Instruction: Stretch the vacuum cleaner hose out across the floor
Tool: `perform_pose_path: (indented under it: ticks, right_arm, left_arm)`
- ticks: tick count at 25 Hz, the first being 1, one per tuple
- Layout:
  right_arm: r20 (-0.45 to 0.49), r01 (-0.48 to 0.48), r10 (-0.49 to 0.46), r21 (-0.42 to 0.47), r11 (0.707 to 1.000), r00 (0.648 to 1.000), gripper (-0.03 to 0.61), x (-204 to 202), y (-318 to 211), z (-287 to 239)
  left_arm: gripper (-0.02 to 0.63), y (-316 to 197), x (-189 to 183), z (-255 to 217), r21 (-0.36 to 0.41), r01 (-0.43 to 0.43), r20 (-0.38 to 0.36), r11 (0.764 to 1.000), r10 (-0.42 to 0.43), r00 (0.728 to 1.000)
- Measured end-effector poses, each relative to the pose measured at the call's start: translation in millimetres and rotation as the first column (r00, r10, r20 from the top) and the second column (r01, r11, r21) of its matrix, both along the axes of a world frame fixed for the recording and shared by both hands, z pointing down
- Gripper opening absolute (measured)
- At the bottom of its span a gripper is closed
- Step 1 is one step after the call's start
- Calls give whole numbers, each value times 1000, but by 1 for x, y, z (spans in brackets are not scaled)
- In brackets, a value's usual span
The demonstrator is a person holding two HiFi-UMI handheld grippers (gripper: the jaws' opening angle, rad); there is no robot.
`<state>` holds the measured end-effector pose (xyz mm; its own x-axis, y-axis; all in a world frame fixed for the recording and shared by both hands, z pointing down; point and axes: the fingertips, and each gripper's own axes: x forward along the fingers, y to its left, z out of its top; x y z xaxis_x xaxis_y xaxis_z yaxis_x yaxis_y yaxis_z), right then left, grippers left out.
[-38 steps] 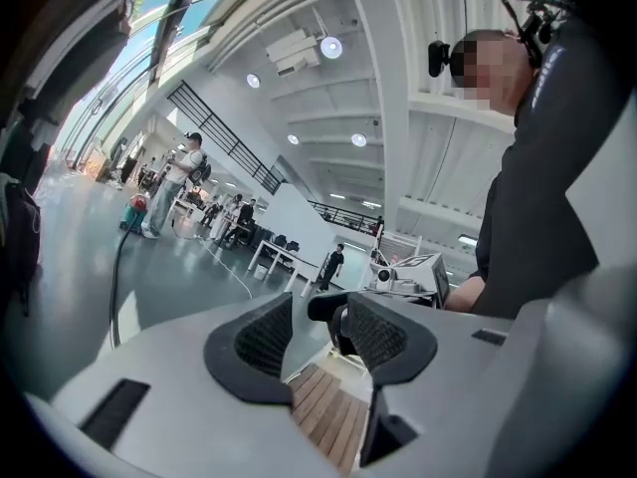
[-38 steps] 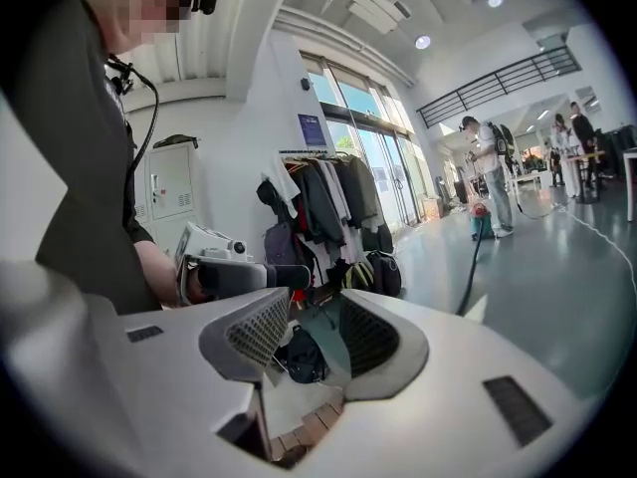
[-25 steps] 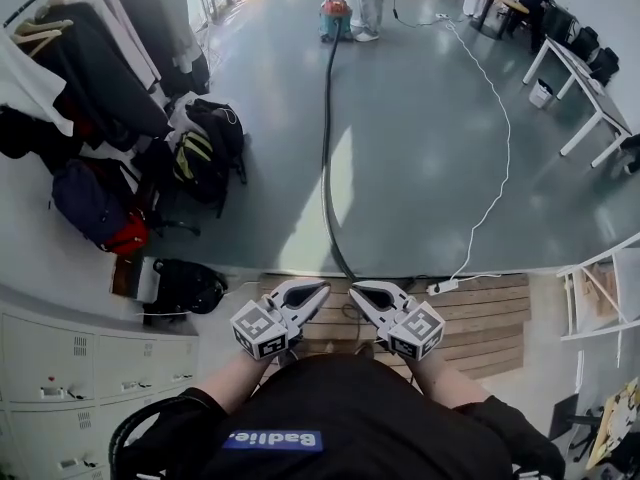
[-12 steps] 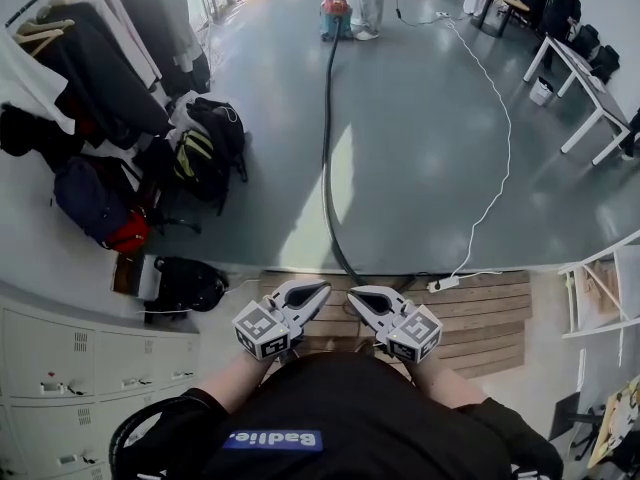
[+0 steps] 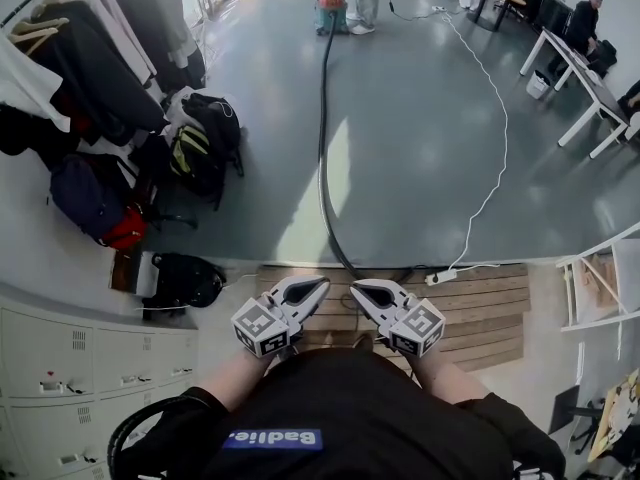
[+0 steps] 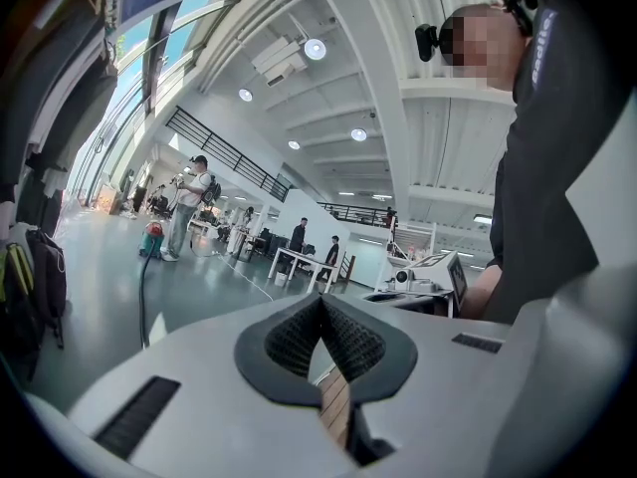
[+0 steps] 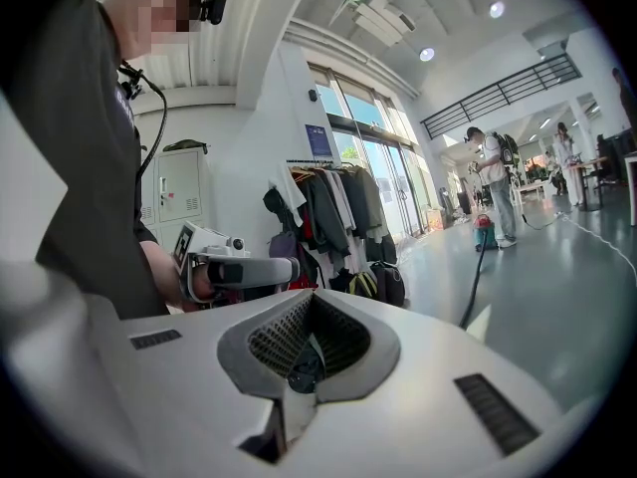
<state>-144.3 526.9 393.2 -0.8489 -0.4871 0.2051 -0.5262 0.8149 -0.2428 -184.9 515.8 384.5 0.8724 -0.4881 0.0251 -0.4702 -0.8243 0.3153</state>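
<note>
Tongs: left gripper [image 5: 318,286] and right gripper [image 5: 357,288] both closed tight, nothing gripped, side by side over the wooden platform [image 5: 480,318]. I see the hose [image 5: 322,148] laid across the floor [image 5: 420,148], from the platform's edge to the far vacuum cleaner [image 5: 331,10].

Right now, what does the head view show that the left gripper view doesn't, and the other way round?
Only the head view shows the grey lockers and the white power strip near the person's feet. Only the left gripper view shows the round ceiling lights, the balcony railing and the camera on the person's head. Both show the red vacuum cleaner far off, its black hose lying along the grey floor, and the left tongs, closed.
</note>
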Motion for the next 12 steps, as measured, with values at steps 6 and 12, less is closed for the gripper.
perform_pose_path:
  ticks: [6,12]
  right_arm:
    - [-6,-13,13,-5,1000,1000,5,0,2,8]
    - [-11,-27,27,-8,1000,1000,5,1,-1,11]
  left_arm:
    - [8,1,-6,3,-8,7,0,1000,-7,1000]
    - [8,0,-5,2,-3,-9,-2,1000,9,1000]
